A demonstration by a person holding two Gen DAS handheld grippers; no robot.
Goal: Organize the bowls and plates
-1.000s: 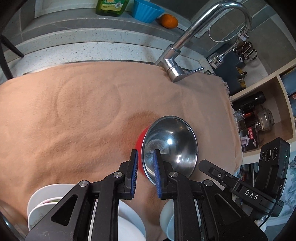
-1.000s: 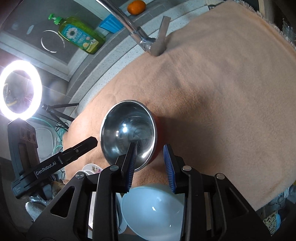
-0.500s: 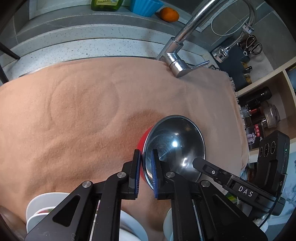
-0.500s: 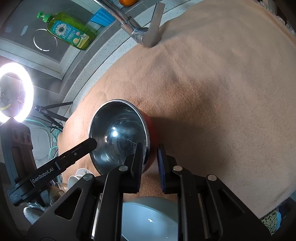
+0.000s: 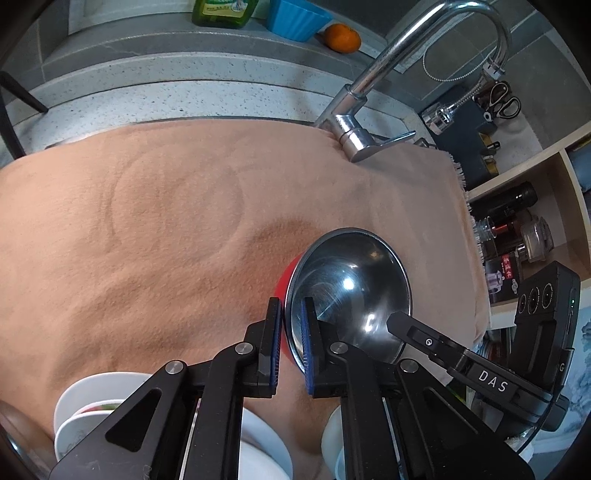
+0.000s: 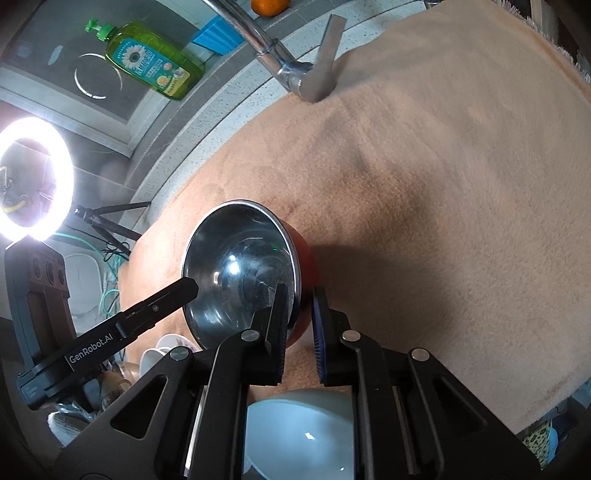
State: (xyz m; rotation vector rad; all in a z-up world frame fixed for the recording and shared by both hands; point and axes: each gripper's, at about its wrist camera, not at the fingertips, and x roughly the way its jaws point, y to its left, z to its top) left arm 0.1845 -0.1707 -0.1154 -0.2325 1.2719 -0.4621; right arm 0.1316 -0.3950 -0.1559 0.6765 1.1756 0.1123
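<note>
nearest the left camera, white plates stacked low at the left, partly behind the black arms. just above, left gripper pinched on the near left rim of the bowl, one blue pad outside against the red wall, the other inside on the steel. seen from the other camera, right gripper clamped on the same bowl at its near right rim, inner pad on the steel, outer pad on the red outside; jaws just drawn in on that rim. below it, a pale bowl close under the arms, with small white dishes to the left. steel-lined, red-sided bowl sitting on the tan cloth, toward its near right part, held from both sides. faint ring pressed into the cloth farther left. beyond, faucet standing at the cloth's far edge, speckled counter behind. farthest, green soap bottle, blue cup and orange along the back ledge. off to the right, open shelf with jars and dark bottles. far left in the right view, lit ring lamp.
</note>
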